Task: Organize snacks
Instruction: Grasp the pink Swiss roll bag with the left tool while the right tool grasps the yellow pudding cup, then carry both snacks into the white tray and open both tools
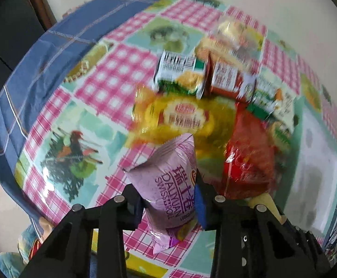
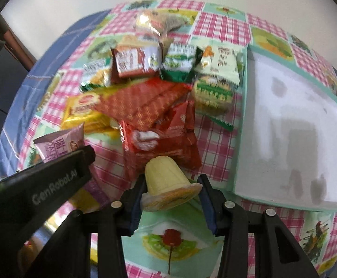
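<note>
Checked pink-and-mint cloth covers the table [image 2: 217, 139], with a blue plaid border falling off its far-left edge and pale wall beyond.

Seen from the right wrist, going left to right: the left gripper [image 2: 85, 159] comes in from the left edge as a black arm, clamped on a purple Swiss-roll packet [image 2: 59, 143] that juts up past its tip. Just right of it lies a yellow packet [image 2: 82, 113], partly under a red patterned packet [image 2: 143, 102]. Behind these sit a brown-red wrapper [image 2: 133, 63] and green-and-white wrappers [image 2: 180, 62], crowded together in a heap. A crumpled red packet [image 2: 166, 139] lies at the front of the heap. Right in front of it, the right gripper [image 2: 170, 194] is clenched on a pale yellow jelly cup [image 2: 166, 176], its wide lid end between the blue pads and its narrow base tilted toward the heap. A round green-labelled biscuit pack [image 2: 212, 92] sits right of the heap. Farthest right is a shallow tray [image 2: 242, 120] with a mint rim and white floor, near the heap but apart from it.

From the left wrist, the purple Swiss-roll packet [image 1: 168, 190] stands tilted between the closed pads of the left gripper [image 1: 170, 208], held above the cloth. The yellow packet [image 1: 180, 113] and crumpled red packet [image 1: 249, 162] lie blurred beyond, with the tray [image 1: 316, 159] at the right.
</note>
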Motion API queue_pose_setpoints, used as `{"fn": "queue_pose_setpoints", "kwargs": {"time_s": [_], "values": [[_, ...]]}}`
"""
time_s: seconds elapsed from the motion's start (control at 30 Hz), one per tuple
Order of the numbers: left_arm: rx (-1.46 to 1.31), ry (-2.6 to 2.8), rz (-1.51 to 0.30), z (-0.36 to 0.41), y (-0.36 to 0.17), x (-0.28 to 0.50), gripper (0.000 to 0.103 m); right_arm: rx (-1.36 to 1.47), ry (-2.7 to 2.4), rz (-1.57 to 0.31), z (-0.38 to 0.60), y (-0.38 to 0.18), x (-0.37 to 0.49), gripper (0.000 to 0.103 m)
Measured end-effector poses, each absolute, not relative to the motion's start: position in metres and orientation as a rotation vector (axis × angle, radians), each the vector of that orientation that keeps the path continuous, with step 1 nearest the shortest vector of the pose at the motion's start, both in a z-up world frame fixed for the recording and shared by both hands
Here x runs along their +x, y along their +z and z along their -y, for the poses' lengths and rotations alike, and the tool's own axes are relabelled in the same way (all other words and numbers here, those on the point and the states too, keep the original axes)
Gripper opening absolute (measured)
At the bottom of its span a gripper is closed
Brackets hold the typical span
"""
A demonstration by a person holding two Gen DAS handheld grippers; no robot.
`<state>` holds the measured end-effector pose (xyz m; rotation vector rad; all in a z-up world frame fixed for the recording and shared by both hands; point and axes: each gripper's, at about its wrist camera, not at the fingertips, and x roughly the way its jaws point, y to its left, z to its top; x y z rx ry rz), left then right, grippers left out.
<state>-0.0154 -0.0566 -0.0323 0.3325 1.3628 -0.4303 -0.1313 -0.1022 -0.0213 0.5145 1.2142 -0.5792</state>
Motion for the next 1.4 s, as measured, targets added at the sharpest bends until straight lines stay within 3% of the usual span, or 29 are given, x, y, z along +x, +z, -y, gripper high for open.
{"fn": "queue_pose_setpoints", "kwargs": {"time_s": [0.27,0.57,1.03,1.4], "values": [[0.255,-0.485,-1.255,0.034,0.009,-0.012,0.038,0.528,-0.581,-1.099,0.103,0.015,-0.14,0.047],[0.267,-0.598,-1.183,0.044,0.034,-0.035,0.038,0.59,-0.643,-1.071,0.129,0.02,-0.157,0.047],[0.336,-0.921,-1.07,0.146,0.053,-0.087,0.038,0.753,-0.947,-0.938,0.228,0.023,-0.227,0.047],[0.359,-1.033,-1.055,0.219,0.023,-0.099,0.038,0.722,-1.073,-0.963,0.281,-0.002,-0.242,0.047]]}}
